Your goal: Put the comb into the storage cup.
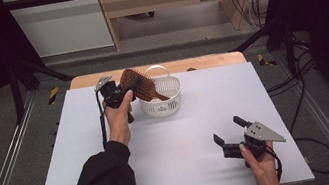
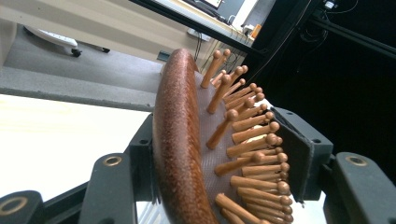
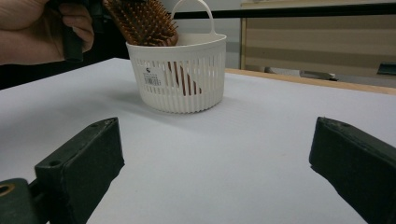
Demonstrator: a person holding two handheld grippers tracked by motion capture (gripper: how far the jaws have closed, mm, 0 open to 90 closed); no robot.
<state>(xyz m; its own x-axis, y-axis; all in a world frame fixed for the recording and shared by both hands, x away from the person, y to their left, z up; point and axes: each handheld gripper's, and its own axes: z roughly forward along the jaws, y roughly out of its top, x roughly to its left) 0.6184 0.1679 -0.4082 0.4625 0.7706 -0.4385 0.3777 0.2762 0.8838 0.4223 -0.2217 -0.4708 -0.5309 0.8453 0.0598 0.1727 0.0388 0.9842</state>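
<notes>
Gripping the wooden hairbrush (image 2: 180, 140) by its head, the left gripper (image 1: 119, 94) has one jaw against the smooth back and the other against the tips of the pegs, so the jaws stand only as far apart as the head is thick. That hold looks uneven: the pegs could give or the rounded back could slide, and the brush might then twist or drop. Just beyond the jaws, the brush's handle reaches down inside the white slatted basket (image 1: 173, 100), while the head rises above the rim on the side nearest this gripper. The basket looks light, so a sideways pull on the brush could tip or drag it across the white table (image 1: 173, 157). Well off from all this, near the table's front edge, the right gripper (image 1: 231, 139) sits low with its jaws spread wide and nothing between them.
</notes>
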